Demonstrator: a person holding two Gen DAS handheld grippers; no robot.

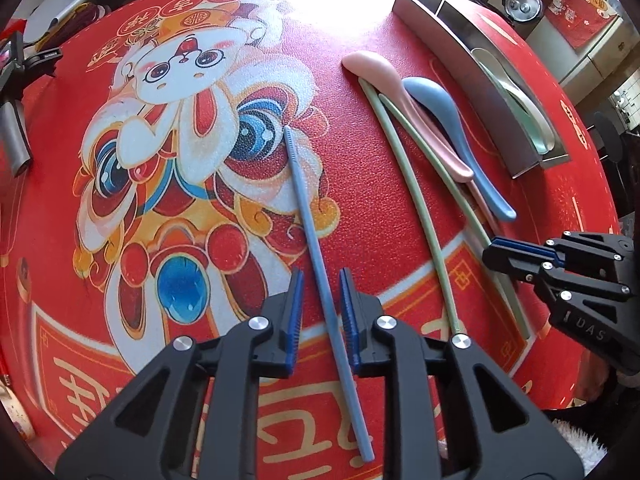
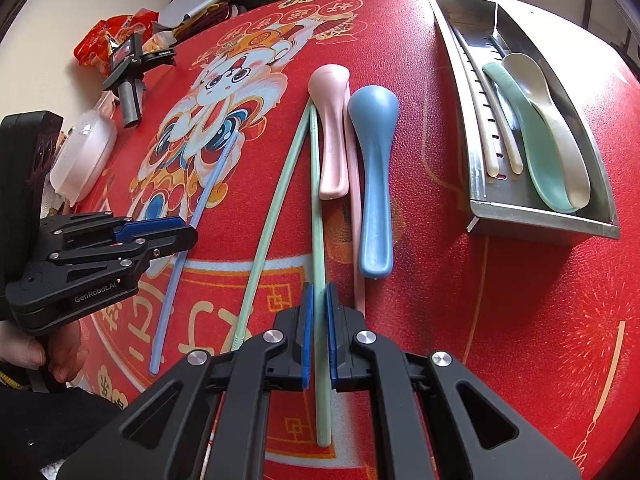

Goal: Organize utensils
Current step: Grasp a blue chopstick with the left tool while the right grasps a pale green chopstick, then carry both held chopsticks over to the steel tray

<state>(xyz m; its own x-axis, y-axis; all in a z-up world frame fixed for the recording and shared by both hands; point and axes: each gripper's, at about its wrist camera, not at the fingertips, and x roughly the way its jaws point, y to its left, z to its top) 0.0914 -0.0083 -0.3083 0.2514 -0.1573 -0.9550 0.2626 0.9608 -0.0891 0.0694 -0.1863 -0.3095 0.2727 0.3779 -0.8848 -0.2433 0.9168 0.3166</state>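
Observation:
A blue chopstick lies on the red tablecloth between the fingers of my left gripper, which stands open with a gap on both sides. My right gripper is shut on a green chopstick lying flat. A second green chopstick slants away to its left. Beside them lie a pink spoon, a blue spoon and a pink chopstick. The metal tray at the right holds a green spoon, a cream spoon and cream chopsticks.
At the table's far left stand a small black camera mount, a translucent plastic container and a red snack bag. A person's hand holds the left gripper's handle. The round table's edge curves close behind the tray.

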